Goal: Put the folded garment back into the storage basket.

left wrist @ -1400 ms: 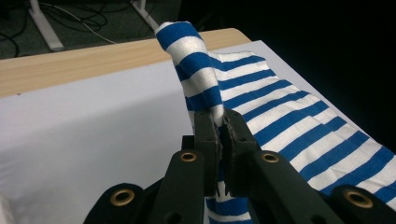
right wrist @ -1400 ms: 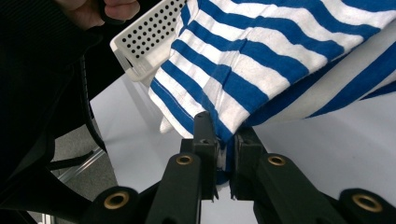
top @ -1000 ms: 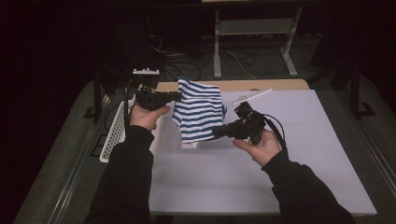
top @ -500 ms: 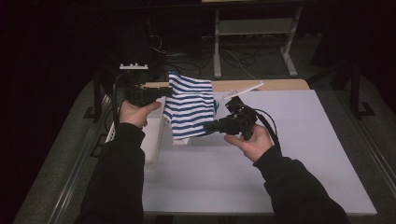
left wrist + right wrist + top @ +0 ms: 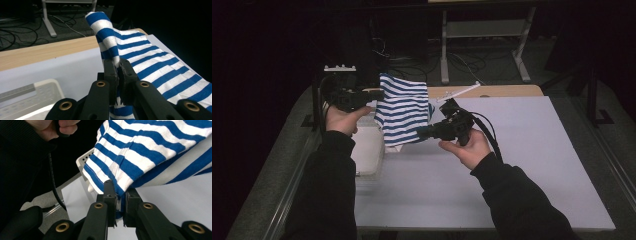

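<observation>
Blue-and-white striped cloth [image 5: 403, 111] hangs lifted above the white table [image 5: 522, 165], at its far left part. Left gripper [image 5: 371, 97] clamps its upper left edge, right gripper [image 5: 424, 132] clamps its lower right edge. White perforated tray [image 5: 368, 150] sits just left of the cloth, below it.

Blue-and-white striped cloth [image 5: 402, 110] (black tools [image 5: 374, 98]), pale lavender table [image 5: 532, 150]

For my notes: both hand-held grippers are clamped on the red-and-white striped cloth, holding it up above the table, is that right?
Nearly: the striped cloth is blue and white, as the left gripper view shows. Both the left hand-held gripper and the right hand-held gripper clamp it above the table.
</observation>
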`<state>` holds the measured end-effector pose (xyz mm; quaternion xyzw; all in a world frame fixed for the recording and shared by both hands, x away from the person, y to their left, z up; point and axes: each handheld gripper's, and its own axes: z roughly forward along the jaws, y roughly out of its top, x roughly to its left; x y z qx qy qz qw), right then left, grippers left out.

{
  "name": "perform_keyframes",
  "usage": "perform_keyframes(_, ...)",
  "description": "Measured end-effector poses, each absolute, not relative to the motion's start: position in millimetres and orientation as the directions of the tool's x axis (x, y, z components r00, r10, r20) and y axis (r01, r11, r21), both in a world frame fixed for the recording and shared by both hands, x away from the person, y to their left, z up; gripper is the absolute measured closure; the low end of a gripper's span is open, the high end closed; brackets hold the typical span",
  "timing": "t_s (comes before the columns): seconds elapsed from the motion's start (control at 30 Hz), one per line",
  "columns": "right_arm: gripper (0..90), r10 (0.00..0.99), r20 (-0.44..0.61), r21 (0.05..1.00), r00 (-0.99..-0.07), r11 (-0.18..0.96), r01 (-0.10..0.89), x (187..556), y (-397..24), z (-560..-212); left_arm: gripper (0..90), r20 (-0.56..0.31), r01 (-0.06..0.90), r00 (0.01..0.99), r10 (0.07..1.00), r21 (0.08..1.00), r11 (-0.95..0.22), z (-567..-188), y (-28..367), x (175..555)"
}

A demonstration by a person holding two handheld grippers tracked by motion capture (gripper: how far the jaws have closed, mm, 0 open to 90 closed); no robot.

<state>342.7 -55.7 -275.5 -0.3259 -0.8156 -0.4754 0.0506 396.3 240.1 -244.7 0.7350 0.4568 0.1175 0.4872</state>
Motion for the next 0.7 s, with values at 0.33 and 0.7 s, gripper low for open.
perform_keyframes(0.33, 81.9, 0.455, 0.407, 0.751, -0.792, 0.327, 0.574, 348, -34, -276, 84.8, -0.257, 0.554, 0.53, 0.808, 0.827, -0.101, -238, 260, 394)
perform_keyframes(0.7, 81.9, 0.445, 0.416, 0.752, -0.793, 0.322, 0.575, 353, -13, -278, 84.8, -0.262, 0.555, 0.502, 0.824, 0.828, -0.075, -237, 284, 392)
